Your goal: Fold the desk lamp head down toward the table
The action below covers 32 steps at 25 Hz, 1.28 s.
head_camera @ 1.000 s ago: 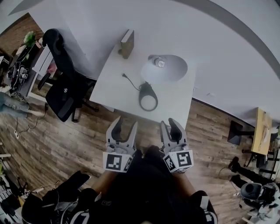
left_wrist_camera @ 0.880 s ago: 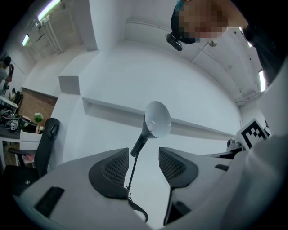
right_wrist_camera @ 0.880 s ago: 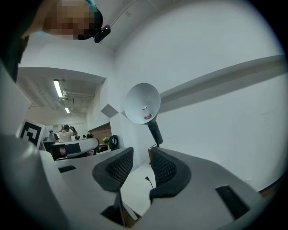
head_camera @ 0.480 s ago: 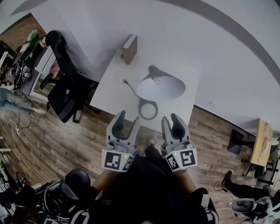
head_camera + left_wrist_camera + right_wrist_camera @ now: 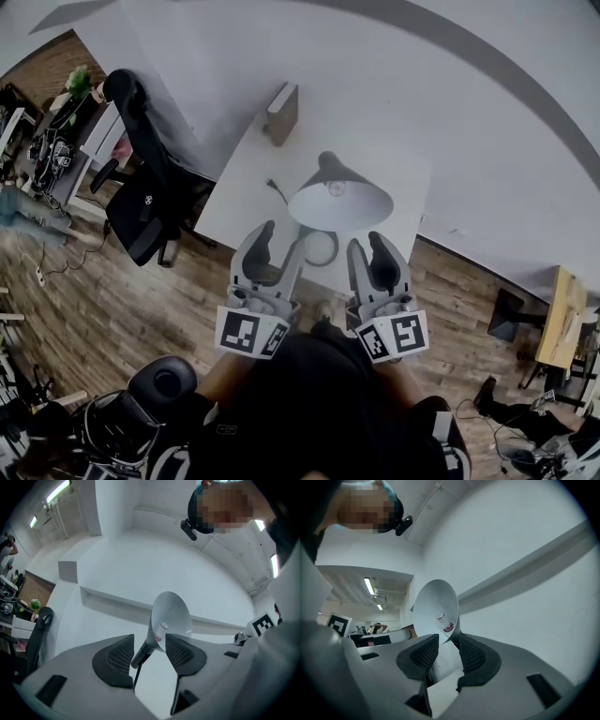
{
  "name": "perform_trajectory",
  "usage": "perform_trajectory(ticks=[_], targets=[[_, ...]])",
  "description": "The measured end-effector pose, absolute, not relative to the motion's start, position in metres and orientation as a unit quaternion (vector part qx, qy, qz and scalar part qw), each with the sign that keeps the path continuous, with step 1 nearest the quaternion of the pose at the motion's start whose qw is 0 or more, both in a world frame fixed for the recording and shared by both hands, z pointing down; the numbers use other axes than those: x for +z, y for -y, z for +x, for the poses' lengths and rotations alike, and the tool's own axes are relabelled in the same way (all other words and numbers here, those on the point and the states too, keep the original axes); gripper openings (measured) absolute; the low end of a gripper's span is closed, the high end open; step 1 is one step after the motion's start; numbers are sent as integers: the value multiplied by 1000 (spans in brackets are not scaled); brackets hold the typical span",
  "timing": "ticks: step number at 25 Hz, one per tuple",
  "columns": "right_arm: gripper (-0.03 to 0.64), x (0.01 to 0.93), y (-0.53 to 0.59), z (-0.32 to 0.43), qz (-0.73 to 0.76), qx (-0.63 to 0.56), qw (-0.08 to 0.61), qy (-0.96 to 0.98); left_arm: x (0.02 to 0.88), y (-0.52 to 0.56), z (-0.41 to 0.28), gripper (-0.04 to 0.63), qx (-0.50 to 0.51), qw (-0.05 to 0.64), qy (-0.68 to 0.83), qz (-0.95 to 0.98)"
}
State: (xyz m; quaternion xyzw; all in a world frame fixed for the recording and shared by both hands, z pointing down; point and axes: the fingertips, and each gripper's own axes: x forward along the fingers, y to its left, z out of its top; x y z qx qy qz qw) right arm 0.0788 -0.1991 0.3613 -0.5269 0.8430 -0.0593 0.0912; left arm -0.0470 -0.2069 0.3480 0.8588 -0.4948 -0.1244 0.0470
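Close to the person's body, the left claw (image 5: 281,240) and the right claw (image 5: 367,242) are held side by side above the wood floor (image 5: 122,309). Both are aimed at the front edge of the white desk (image 5: 239,202). The jaws of each claw stand apart and grip nothing. In both gripper views the lamp (image 5: 171,616) shows through the gap, but the pads do not touch it.

Just past the claw tips, the lamp's ring base (image 5: 334,247) sits on the desk near its front edge, partly hidden behind the left claw. Above the base the shade (image 5: 339,204) is raised off the desk. Its open mouth is turned up toward the person, so the bulb (image 5: 335,187) shows inside. A black cord (image 5: 278,190) lies on the desk to the left of the base.

A box (image 5: 281,112) stands at the desk's far left corner. A black chair (image 5: 141,202) stands left of the desk, and a pale wall (image 5: 450,122) runs behind it.
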Motion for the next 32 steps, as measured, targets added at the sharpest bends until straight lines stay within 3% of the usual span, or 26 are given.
perform_trajectory(ticks=[14,21,32], targets=[[117,354,226,78,-526,-64,112,-841,351,238,-33,201,-113,67,474,871],[69,355,227,72,-515,-68,122,-846,349,234,-24,98,-111,51,457,881],[66,362,221,74,-519,-70,118,-844,355,228,-23,80,-122,67,456,879]])
